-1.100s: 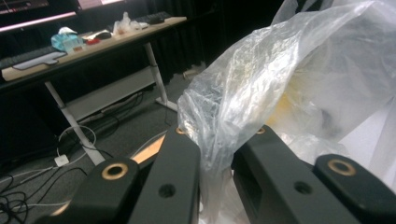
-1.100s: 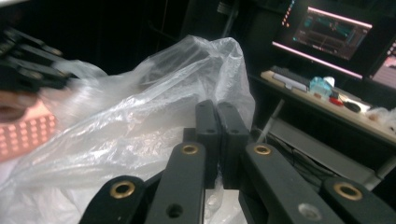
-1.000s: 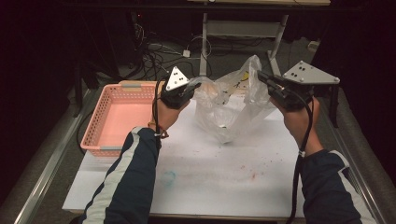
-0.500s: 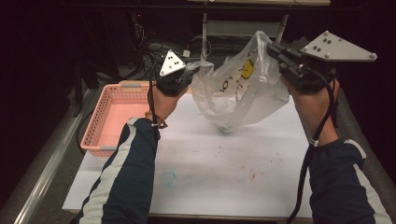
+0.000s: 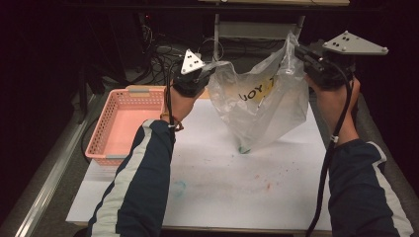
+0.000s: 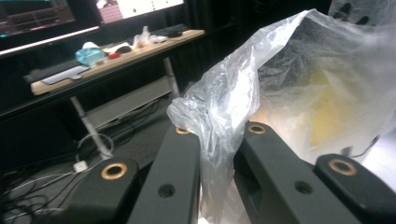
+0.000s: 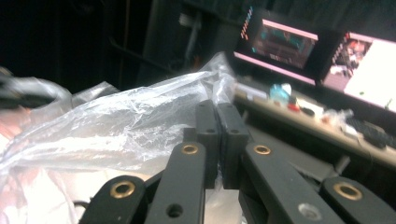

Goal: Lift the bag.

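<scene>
A clear plastic bag [image 5: 262,106] with yellow print and dark letters hangs over the white table sheet [image 5: 217,177], stretched between both grippers. My left gripper [image 5: 210,69] is shut on the bag's left top edge; in the left gripper view the crumpled plastic [image 6: 219,121] is pinched between the black jaws. My right gripper [image 5: 296,52] is shut on the bag's right top corner, and in the right gripper view the film [image 7: 140,121] runs off to the left from the pressed jaws. The bag's lowest point sits just above the sheet, with a small green thing [image 5: 243,149] at its tip.
A pink slotted basket [image 5: 101,143] stands at the table's left side. Paint smudges, green [image 5: 179,187] and red [image 5: 269,186], mark the sheet. Cables and a metal frame [image 5: 257,29] lie behind the table. A shelf with small items [image 6: 112,51] shows beyond.
Both hands have risen and lifted the bag off the sheet. The right hand climbed more and moved right, so the bag now hangs stretched out instead of slumped on the table.
</scene>
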Motion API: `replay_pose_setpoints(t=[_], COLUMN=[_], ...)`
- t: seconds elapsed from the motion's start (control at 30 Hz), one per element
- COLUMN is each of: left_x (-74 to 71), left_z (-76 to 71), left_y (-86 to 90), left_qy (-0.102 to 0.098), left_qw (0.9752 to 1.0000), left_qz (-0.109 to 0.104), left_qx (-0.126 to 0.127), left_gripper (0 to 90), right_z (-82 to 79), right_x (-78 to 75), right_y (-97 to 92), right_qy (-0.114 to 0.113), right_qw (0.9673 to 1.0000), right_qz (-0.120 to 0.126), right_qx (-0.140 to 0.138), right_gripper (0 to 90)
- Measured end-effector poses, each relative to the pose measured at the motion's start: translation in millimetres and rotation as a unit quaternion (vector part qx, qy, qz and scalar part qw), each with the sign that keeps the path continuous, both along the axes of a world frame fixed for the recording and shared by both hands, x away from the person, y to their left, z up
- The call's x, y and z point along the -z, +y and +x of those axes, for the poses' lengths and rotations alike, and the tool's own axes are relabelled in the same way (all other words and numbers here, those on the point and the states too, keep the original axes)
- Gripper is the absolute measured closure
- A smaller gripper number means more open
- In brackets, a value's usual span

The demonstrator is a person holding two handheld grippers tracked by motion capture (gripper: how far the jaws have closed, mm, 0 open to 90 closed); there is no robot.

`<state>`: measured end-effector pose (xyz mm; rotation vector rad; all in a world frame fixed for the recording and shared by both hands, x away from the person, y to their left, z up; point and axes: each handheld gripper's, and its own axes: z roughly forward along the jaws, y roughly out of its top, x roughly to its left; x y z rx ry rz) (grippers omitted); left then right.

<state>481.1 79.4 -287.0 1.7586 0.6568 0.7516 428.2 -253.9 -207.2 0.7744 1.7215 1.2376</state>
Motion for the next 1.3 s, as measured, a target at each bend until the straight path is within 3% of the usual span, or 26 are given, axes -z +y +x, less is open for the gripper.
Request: replay_pose_setpoints(t=[0.13, 0.43, 0.57, 0.7, 0.77, 0.97, 1.07, 1.17, 1.27, 1.3], left_x=[-6.3, -42.7, -41.3, -31.8, -28.6, -29.9, -29.4, -22.7, -14.8, -11.7], left_z=[6.2, 4.9, 6.5, 11.0, 12.5, 10.6, 6.5, 4.3, 2.8, 2.3], left_y=[8.1, 30.0, 27.9, 22.7, 19.9, 21.4, 25.4, 32.2, 39.7, 40.5], left_qy=[-0.006, -0.042, -0.031, -0.008, -0.001, 0.009, 0.022, 0.031, 0.042, 0.045], left_qw=[0.9997, 0.9979, 0.9986, 0.9991, 0.9993, 0.9992, 0.9985, 0.9986, 0.9986, 0.9985], left_qz=[0.013, -0.011, -0.004, -0.004, 0.000, -0.013, 0.005, 0.010, -0.011, -0.015], left_qx=[-0.019, -0.047, -0.044, -0.040, -0.037, -0.037, -0.050, -0.041, -0.030, -0.029], left_gripper=[87.6, 87.6, 87.3, 73.6, 62.3, 31.5, 28.9, 25.0, 22.1, 22.1], right_z=[17.4, 35.2, 39.2, 43.5, 45.2, 48.8, 48.6, 48.0, 48.9, 49.3], right_x=[22.4, 42.4, 50.5, 60.3, 64.0, 68.5, 68.1, 67.9, 69.1, 69.6], right_y=[-12.7, -26.6, -23.5, -21.7, -22.2, -32.2, -37.8, -44.7, -48.9, -49.9], right_qy=[0.029, 0.056, 0.067, 0.079, 0.083, 0.090, 0.087, 0.087, 0.090, 0.092], right_qw=[0.9993, 0.9976, 0.9971, 0.9962, 0.9958, 0.9942, 0.9937, 0.9930, 0.9921, 0.9917], right_qz=[0.010, 0.021, 0.016, 0.012, 0.011, 0.013, 0.008, 0.009, 0.014, 0.017], right_qx=[0.020, 0.034, 0.033, 0.035, 0.037, 0.057, 0.070, 0.080, 0.086, 0.088], right_gripper=[90.0, 90.0, 89.9, 89.9, 89.8, 89.7, 89.7, 89.7, 87.3, 81.3])
